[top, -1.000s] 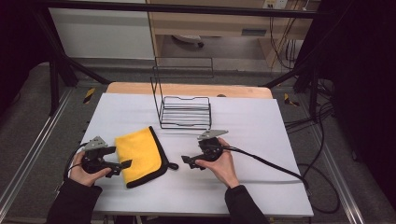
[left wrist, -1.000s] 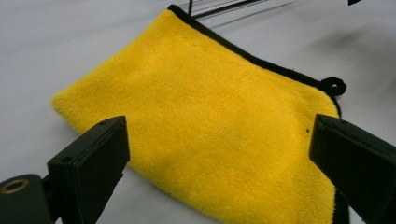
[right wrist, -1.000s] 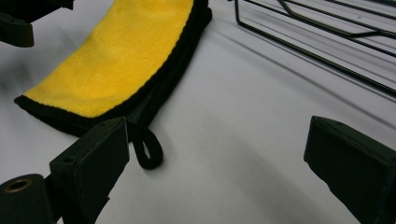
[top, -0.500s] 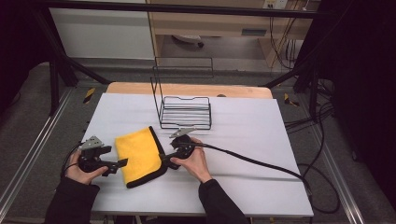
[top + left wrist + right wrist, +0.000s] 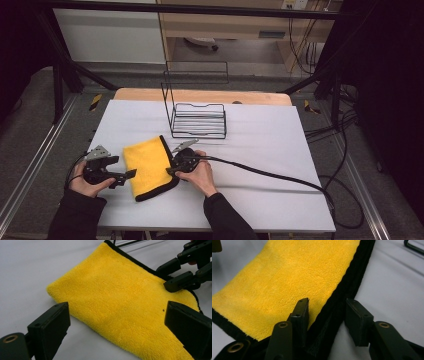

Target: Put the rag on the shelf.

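Two tools work a folded yellow cloth (image 5: 149, 166) lying flat on the table (image 5: 260, 150) in front of a wire rack (image 5: 198, 120). The right tool (image 5: 327, 312) is open, its jaws straddling the cloth's black-bound edge. The left tool (image 5: 117, 322) is open, just short of the opposite side. Seat the edge fully between the jaws before closing; grip all layers together.
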{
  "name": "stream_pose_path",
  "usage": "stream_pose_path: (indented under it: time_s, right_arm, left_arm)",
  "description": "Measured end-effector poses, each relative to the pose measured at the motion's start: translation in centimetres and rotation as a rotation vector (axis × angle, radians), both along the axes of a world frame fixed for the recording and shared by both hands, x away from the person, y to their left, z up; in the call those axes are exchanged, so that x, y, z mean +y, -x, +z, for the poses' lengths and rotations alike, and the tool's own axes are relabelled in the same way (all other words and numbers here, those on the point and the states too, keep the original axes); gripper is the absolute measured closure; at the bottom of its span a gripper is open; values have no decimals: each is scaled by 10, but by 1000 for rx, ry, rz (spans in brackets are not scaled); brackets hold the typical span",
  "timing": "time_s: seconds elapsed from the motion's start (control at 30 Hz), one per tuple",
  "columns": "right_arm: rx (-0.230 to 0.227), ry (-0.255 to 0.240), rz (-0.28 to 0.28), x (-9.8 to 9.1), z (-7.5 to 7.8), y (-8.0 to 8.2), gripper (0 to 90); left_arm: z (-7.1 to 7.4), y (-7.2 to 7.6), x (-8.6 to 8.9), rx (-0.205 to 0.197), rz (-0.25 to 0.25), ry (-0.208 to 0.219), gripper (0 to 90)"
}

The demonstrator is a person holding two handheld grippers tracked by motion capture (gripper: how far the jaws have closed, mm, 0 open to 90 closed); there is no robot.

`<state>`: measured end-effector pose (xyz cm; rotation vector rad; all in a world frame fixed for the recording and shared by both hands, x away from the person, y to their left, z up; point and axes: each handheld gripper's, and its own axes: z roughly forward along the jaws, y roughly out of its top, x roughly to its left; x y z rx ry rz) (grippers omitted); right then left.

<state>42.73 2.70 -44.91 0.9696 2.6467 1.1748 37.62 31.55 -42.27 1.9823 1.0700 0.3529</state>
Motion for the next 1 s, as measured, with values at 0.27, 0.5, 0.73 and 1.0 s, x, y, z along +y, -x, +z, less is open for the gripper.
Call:
stream_pose_path:
  time_s: [0.27, 0.5, 0.73, 1.0]
  right_arm:
    - [77, -16, -29, 0, 2, 0, 723]
    - [106, -33, -67, 0, 5, 1, 792]
    - [89, -35, -68, -2, 8, 6, 810]
    - [90, -39, -67, -4, 10, 10, 734]
  left_arm:
    - [0, 0, 1, -5, -2, 2, 68]
    - [0, 0, 2, -7, 7, 2, 72]
    - [1, 1, 3, -13, 9, -1, 72]
    - [1, 1, 2, -15, 10, -4, 73]
